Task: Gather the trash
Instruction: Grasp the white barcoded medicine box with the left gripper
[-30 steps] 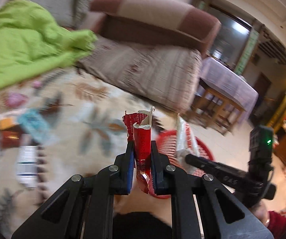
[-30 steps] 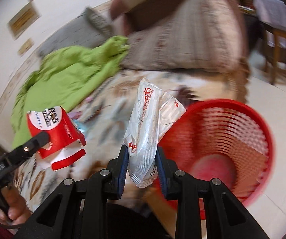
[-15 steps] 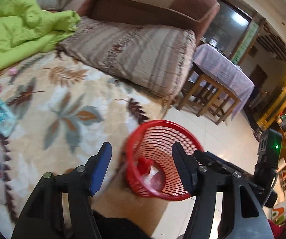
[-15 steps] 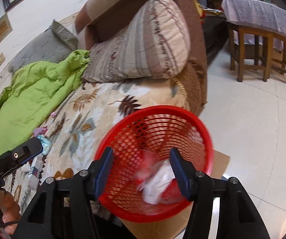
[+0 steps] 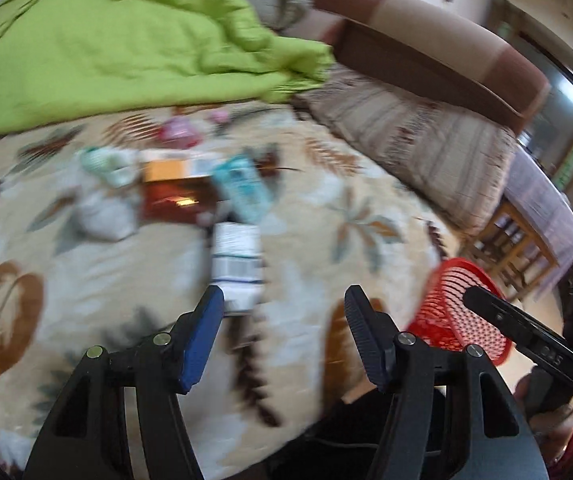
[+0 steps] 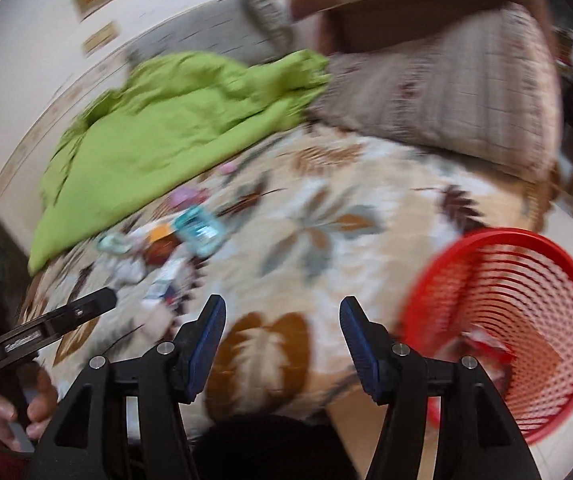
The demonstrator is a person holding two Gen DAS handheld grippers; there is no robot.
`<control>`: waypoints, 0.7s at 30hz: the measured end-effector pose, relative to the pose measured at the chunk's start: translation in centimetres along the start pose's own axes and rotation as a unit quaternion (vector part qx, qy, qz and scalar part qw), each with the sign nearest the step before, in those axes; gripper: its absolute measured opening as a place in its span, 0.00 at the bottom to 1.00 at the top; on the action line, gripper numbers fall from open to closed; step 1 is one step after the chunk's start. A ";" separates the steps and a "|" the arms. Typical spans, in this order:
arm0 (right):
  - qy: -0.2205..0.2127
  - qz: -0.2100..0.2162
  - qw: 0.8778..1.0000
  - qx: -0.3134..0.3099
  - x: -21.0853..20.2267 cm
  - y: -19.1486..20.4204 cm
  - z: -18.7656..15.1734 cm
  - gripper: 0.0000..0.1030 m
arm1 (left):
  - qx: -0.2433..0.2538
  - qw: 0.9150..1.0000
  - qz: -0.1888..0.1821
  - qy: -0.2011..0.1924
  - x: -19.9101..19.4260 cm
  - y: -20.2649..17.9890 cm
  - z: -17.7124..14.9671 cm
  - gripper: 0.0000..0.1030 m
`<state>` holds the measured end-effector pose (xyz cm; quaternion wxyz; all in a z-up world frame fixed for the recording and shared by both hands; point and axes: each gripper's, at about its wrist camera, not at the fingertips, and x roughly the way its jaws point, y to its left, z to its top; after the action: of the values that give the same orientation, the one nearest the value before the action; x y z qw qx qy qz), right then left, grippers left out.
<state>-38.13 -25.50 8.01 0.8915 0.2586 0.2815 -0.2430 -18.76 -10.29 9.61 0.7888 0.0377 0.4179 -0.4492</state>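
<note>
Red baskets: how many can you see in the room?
1. The red basket stands on the floor at the edge of the leaf-patterned bedspread, beside the open right gripper. Others may lie out of view.

Litter (image 5: 206,196) is lying in a cluster on the bedspread (image 5: 326,216), with the blanket (image 5: 126,40) lying behind it. The basket (image 6: 526,320) is standing to the right, off the bedspread's edge, with wrappers (image 6: 486,344) lying inside; a cushion (image 6: 466,92) is resting behind.

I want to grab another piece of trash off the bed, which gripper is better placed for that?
Left, probably. The left gripper is open with the white packet right at its jaws. The right gripper, also open, faces bare bedspread, nearer the red basket.
</note>
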 end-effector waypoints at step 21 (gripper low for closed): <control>-0.010 -0.015 0.999 0.048 6.3 2.7 0.8 0.65 | 0.017 0.996 0.050 0.078 8.1 0.6 1.5 0.60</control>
<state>-31.70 -25.74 5.50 0.8773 0.2945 0.2640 -0.2720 -15.33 -16.10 4.78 0.7745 0.1072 0.4683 -0.4115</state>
